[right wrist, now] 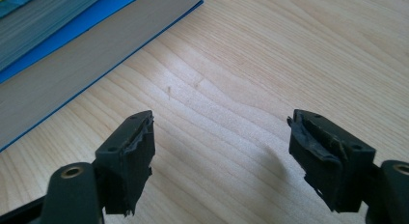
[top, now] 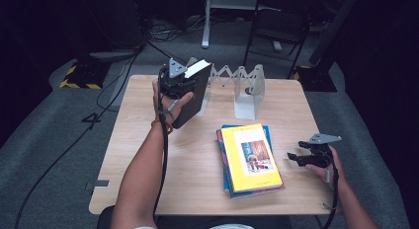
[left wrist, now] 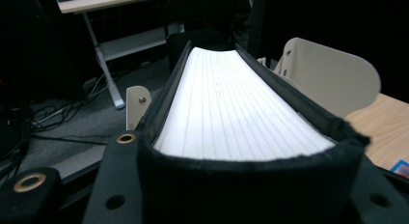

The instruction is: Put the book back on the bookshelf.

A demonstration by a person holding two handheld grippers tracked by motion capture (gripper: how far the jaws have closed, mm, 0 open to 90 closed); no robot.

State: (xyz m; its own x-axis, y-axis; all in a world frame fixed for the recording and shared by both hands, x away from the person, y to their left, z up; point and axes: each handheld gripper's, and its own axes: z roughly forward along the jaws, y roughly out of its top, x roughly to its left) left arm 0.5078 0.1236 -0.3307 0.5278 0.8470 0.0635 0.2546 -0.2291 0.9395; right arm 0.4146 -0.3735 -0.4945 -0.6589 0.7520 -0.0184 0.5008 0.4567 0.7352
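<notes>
Forearms enter from the bottom edge of the high view, each hand carrying a tool. Left of centre, in the upper half of that frame, the left tool [top: 177, 86] is raised above the bench [top: 148, 155] and clenched on a black book [top: 193, 93], which is held upright and slightly tilted, its white page edge turned up and away toward the top of the frame. In the left gripper view the black book [left wrist: 241, 108] runs straight out from the bottom edge between the two black jaws, its cover pressed on both sides and its lined white pages filling the centre. Just beyond the black book in the high view, near the bench's far edge, stands a pale metal bookend rack [top: 245, 88] with a zigzag folding link; one of its cream plates [left wrist: 333, 79] shows at the upper right of the left gripper view. At lower centre of the high view lies a flat stack of books with a yellow book [top: 250, 157] on top. The right tool [top: 302, 157] sits low at the right side of the bench, beside the stack but apart from it, jaws spread and released. In the right gripper view its jaws [right wrist: 219, 161] stand wide over bare wood, with a blue book's [right wrist: 72, 40] edge at the upper left.
</notes>
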